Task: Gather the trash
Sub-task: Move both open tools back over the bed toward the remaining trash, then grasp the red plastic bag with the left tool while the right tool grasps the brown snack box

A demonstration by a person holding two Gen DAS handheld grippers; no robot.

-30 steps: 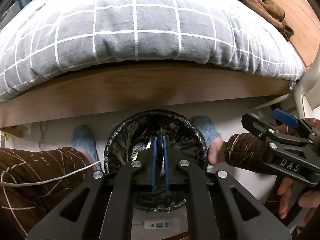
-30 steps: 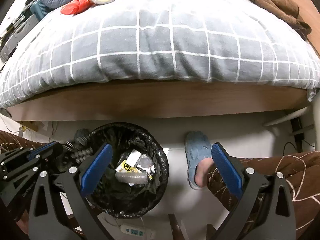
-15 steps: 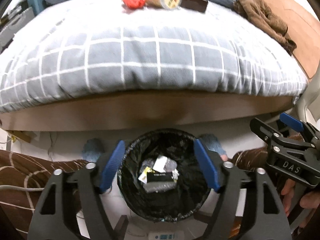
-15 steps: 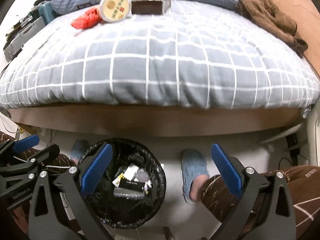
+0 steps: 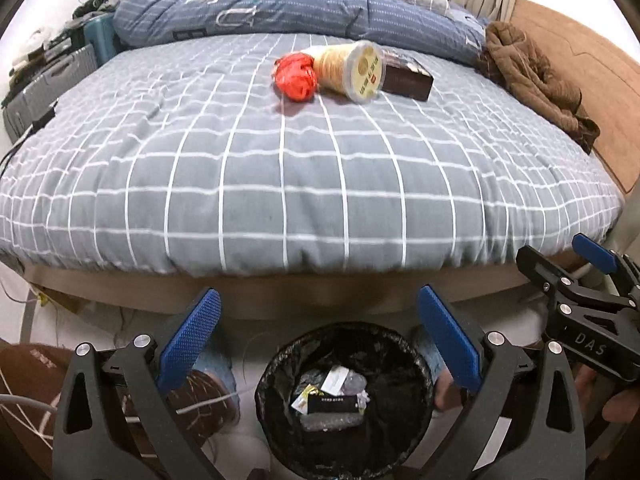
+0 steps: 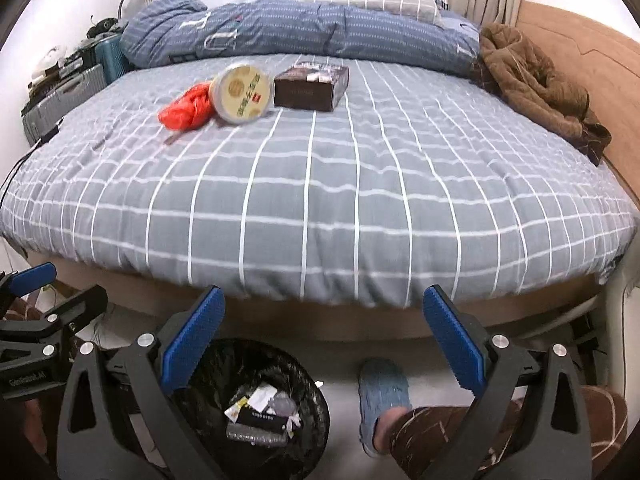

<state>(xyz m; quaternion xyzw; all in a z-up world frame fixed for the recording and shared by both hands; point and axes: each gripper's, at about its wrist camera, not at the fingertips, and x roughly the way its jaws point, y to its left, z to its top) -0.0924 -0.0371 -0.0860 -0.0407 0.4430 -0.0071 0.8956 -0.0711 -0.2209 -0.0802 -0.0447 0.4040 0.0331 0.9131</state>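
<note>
A black-lined trash bin (image 5: pixel 416 364) (image 6: pixel 316 396) stands on the floor at the foot of the bed, with several wrappers and a small black box inside. On the grey checked bedspread lie a crumpled red bag (image 5: pixel 295 75) (image 6: pixel 186 109), a round yellow-lidded tub on its side (image 5: pixel 352 70) (image 6: pixel 241 93) and a dark brown box (image 5: pixel 406 77) (image 6: pixel 312 86). My left gripper (image 5: pixel 320 344) is open and empty above the bin. My right gripper (image 6: pixel 322 344) is open and empty to the right of the bin, near the bed edge.
A blue striped duvet (image 5: pixel 280 4) and a brown garment (image 5: pixel 532 76) lie at the bed's far side. A wooden panel (image 6: pixel 600 60) runs along the right. Suitcases (image 6: pixel 64 92) stand at the left. The person's slippered foot (image 6: pixel 382 394) rests beside the bin.
My left gripper opened from shut and dropped a small black box into the bin. Both grippers rose and tilted up, bringing the bed top into view.
</note>
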